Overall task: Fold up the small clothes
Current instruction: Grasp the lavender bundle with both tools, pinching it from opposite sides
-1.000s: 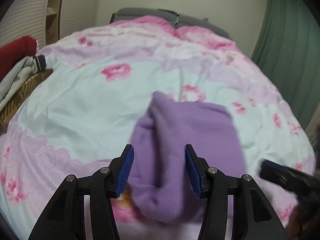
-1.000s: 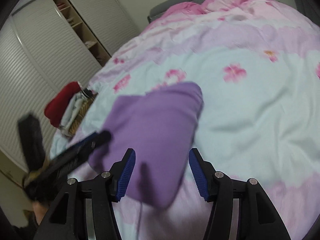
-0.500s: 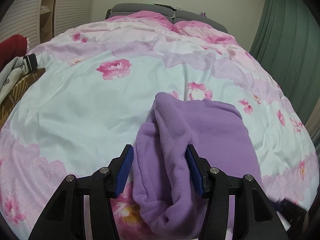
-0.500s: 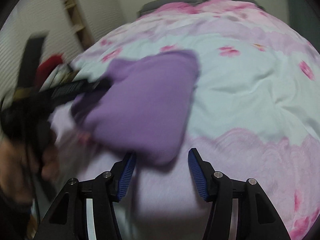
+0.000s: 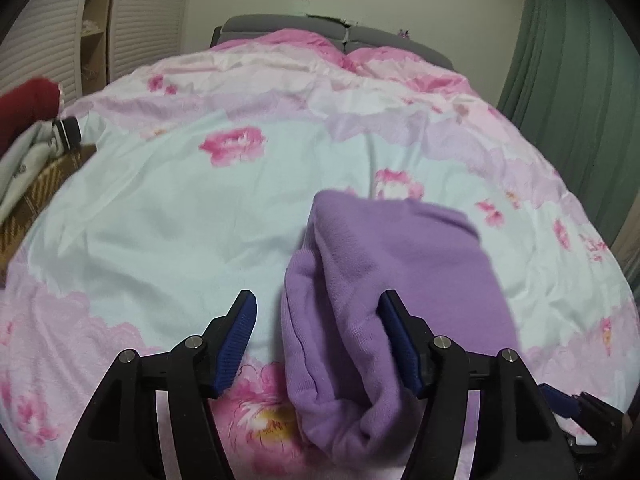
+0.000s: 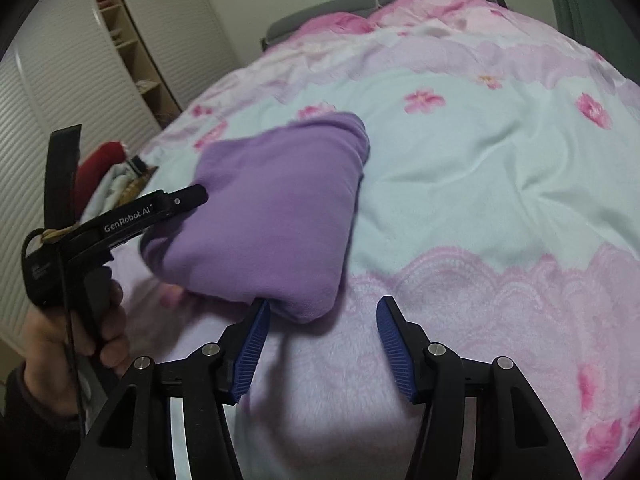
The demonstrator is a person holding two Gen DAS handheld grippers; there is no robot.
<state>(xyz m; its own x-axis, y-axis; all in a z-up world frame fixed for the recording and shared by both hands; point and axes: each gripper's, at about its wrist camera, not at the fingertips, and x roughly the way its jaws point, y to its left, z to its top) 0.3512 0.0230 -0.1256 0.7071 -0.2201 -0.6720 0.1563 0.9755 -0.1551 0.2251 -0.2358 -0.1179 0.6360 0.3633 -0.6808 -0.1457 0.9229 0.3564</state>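
Observation:
A folded purple garment (image 5: 384, 292) lies on the flowered bedspread (image 5: 168, 216). My left gripper (image 5: 318, 340) is open; the garment's near left fold lies between its blue pads, against the right pad. In the right wrist view the garment (image 6: 272, 216) is a thick folded bundle. My right gripper (image 6: 322, 344) is open and empty, just in front of the bundle's near corner, its left pad close to the cloth. The left gripper's black body (image 6: 120, 220) shows there at the bundle's left side, held by a hand.
A pile of clothes, red (image 5: 28, 100) and pale, lies on a brown checked cloth at the bed's left edge. A slatted wardrobe with open shelves (image 6: 120, 40) stands left. Green curtains (image 5: 580, 92) hang right. Pillows and a grey headboard (image 5: 320, 28) are far.
My right gripper has drawn back off the garment and now sits just in front of it. My left gripper has shifted left, so less of the fold lies between its pads.

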